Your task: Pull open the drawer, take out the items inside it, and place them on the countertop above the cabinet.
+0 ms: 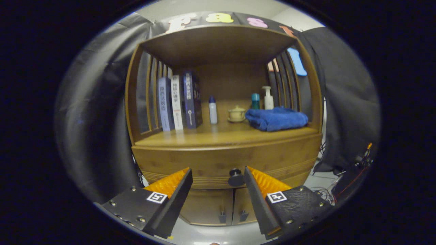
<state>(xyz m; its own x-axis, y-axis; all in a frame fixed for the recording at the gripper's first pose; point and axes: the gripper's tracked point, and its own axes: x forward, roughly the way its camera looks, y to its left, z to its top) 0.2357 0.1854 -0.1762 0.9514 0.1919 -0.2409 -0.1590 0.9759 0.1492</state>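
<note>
A wooden cabinet stands ahead of me. Its drawer (190,163) is shut, and the dark round knob (235,177) sits on the drawer front. My gripper (218,173) is open. The knob lies between the fingers, close to the right fingertip (248,172) and apart from the left one (187,173). Above the drawer the countertop (204,137) runs across, under an open shelf frame. What the drawer holds is hidden.
On the countertop stand three books (177,102) at the left, a small white bottle (213,109), a lidded cup (237,114), a folded blue towel (276,119), a teal bottle (255,100) and a pump bottle (268,98). Two cabinet doors (221,207) sit below. Cables (340,183) lie at the right.
</note>
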